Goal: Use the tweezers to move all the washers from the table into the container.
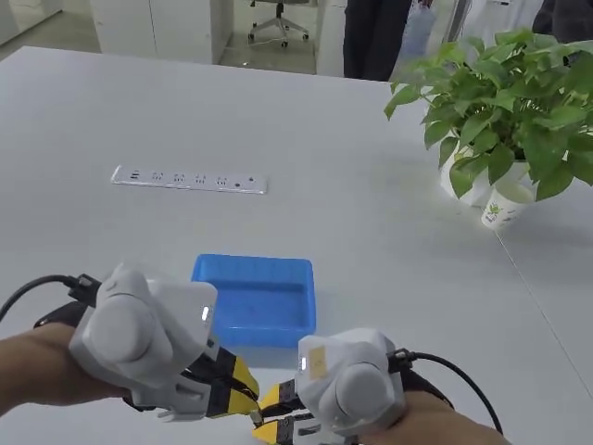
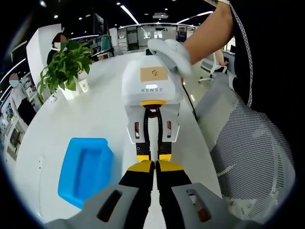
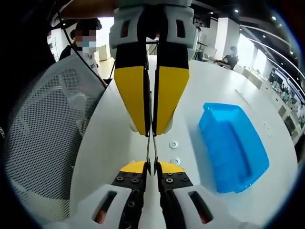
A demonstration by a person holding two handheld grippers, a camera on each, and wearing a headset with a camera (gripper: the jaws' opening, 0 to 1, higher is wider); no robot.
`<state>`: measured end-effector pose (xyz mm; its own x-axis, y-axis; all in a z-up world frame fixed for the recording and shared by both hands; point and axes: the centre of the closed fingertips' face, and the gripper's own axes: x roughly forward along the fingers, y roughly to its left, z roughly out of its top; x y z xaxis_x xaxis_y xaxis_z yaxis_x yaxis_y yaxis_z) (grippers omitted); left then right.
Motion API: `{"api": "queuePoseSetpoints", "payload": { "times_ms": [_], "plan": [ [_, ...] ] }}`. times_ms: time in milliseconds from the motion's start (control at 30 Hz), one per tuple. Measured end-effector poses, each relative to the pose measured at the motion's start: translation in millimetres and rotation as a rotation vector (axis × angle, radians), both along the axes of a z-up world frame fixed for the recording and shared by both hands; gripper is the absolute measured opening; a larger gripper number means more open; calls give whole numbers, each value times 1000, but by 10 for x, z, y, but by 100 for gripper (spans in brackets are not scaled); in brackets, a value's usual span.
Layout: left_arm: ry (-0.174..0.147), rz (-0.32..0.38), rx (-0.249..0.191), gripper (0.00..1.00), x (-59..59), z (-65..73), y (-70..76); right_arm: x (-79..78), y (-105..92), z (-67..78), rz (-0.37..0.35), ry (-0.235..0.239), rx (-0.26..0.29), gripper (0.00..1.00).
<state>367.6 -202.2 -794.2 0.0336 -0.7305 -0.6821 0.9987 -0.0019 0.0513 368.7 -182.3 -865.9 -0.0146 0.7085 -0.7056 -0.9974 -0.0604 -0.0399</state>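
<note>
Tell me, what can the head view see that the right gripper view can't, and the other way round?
The head view brings the leafy plant and the power strip, both on the far part of the white table. The right gripper view brings two washers lying beside the blue container, the thin tweezers pinched between yellow jaws, and a mesh chair. Both share the blue container, the table, the left tool and the right tool.

Head view looks down; gripper views face each other closely, apparently low, sharing the container.
</note>
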Motion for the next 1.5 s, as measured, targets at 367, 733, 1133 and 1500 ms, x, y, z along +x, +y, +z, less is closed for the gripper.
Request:
{"api": "queuePoseSetpoints", "payload": {
  "times_ms": [367,733,1133,1500],
  "plan": [
    [-18,-12,7,6,57,34,-7,78,2,38,-8,-20,7,12],
    [-37,-26,10,6,145,35,-28,176,-22,41,-34,-29,13,12],
    [-36,-30,22,6,205,14,-24,221,-19,13,-44,-28,15,12],
    [-30,-30,21,6,242,1,-33,255,-23,-16,-49,-24,12,13]
  ]
}}
